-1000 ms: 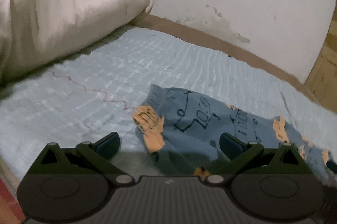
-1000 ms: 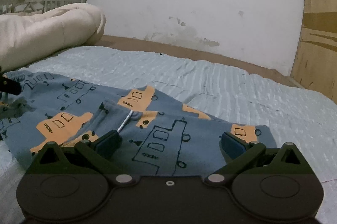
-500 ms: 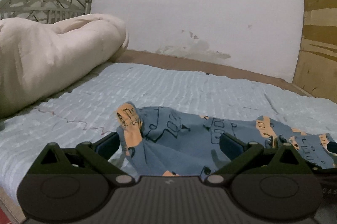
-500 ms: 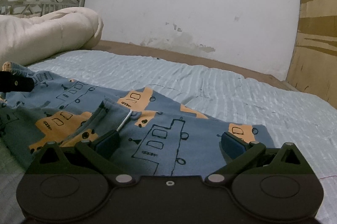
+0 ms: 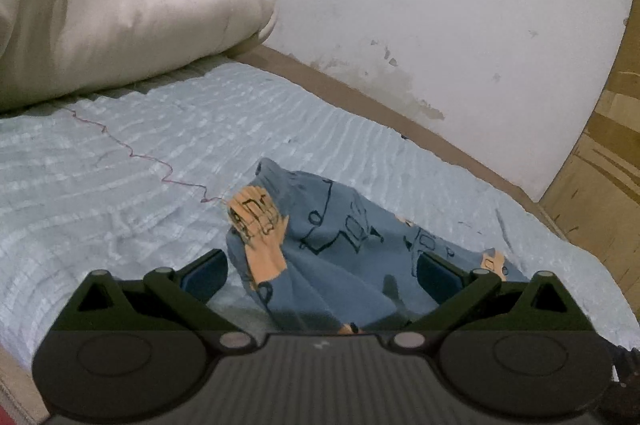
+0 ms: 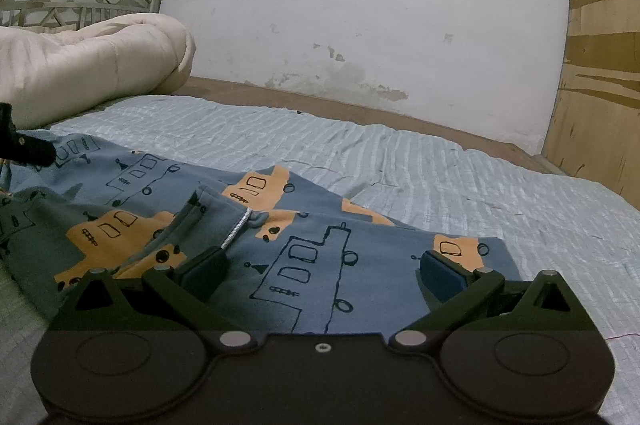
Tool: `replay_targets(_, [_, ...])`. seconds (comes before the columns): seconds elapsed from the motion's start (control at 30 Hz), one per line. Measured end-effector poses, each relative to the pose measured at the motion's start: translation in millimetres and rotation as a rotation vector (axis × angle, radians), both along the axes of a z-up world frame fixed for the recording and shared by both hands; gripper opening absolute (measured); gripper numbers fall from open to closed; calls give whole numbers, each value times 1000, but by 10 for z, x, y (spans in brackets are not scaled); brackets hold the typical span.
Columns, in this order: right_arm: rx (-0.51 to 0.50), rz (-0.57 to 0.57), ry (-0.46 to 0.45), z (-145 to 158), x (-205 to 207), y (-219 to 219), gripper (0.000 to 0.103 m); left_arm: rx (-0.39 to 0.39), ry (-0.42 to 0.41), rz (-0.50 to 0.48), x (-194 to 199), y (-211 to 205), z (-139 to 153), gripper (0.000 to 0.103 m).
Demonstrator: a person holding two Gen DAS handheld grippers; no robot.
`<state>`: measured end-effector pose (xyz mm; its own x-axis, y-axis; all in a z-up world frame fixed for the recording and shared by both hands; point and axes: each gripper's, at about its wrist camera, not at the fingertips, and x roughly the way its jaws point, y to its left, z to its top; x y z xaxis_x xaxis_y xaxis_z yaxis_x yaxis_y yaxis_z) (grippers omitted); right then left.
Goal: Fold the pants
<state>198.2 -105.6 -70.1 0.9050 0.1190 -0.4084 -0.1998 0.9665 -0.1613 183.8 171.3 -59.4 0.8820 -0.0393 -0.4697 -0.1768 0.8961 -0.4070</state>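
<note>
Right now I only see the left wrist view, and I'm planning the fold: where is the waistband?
Observer: The waistband, with its white drawstring, lies just ahead of the right tongs.
Operator: Are those tongs gripping anything?
Observer: No, they are open, with the pants spread between the tips.
Operator: Is that end bunched like mine?
Observer: No, it lies smooth on the bedsheet.
</note>
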Motion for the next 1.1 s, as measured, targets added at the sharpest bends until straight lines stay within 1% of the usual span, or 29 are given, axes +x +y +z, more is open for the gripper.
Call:
replay_targets(0.07, [-2,-1,-3,-1,-1,-1,102,-15,-25,4,-35,29,-12,101])
replay_targets(0.13, [-3,-4,-6,-3,-4,3,102,-44,-52,29,-80,72,-27,91])
replay_targets(0.17, [-3,-5,-8,-6,-7,5,102,-62,-62,39,-89,95,-38,90])
replay_targets(0.23, [-5,-7,-13,-9,-13,9,102,-93,-75,54,-100,147,-56,83])
replay_targets(0.3, [-8,-9,-17,-12,-17,18,102,-106,-63,65,-81,180,-78,80])
replay_targets(0.4, [-7,-10,-17,-16,-21,26,102,-84,5,61,-1,175,-112,80])
replay_targets(0.47, [-7,-10,-18,-19,-22,31,102,-31,46,32,77,118,-119,83])
replay_targets(0.53, [-8,-11,-18,-19,-22,30,102,3,59,25,108,68,-120,84])
replay_targets(0.6, [-8,-11,-18,-19,-22,29,102,-14,57,28,102,89,-123,83])
replay_targets(0.67, [-8,-11,-18,-20,-22,30,102,-53,50,42,86,136,-118,79])
replay_targets(0.77, [-8,-11,-19,-20,-23,28,102,-116,45,78,55,225,-111,70])
replay_targets(0.83, [-8,-11,-19,-19,-24,29,102,-153,46,112,32,283,-112,60])
replay_targets(0.87, [-8,-11,-18,-20,-25,29,102,-163,49,127,28,303,-114,57])
replay_targets(0.9, [-8,-11,-18,-21,-25,29,102,-160,56,136,30,311,-113,52])
replay_targets(1.0, [-8,-11,-17,-20,-26,31,102,-147,70,155,34,313,-114,48])
replay_targets(1.07, [-6,-11,-14,-20,-24,28,102,-135,84,168,58,305,-110,41])
replay_targets(1.1, [-4,-11,-13,-20,-24,25,102,-135,88,170,63,300,-105,35])
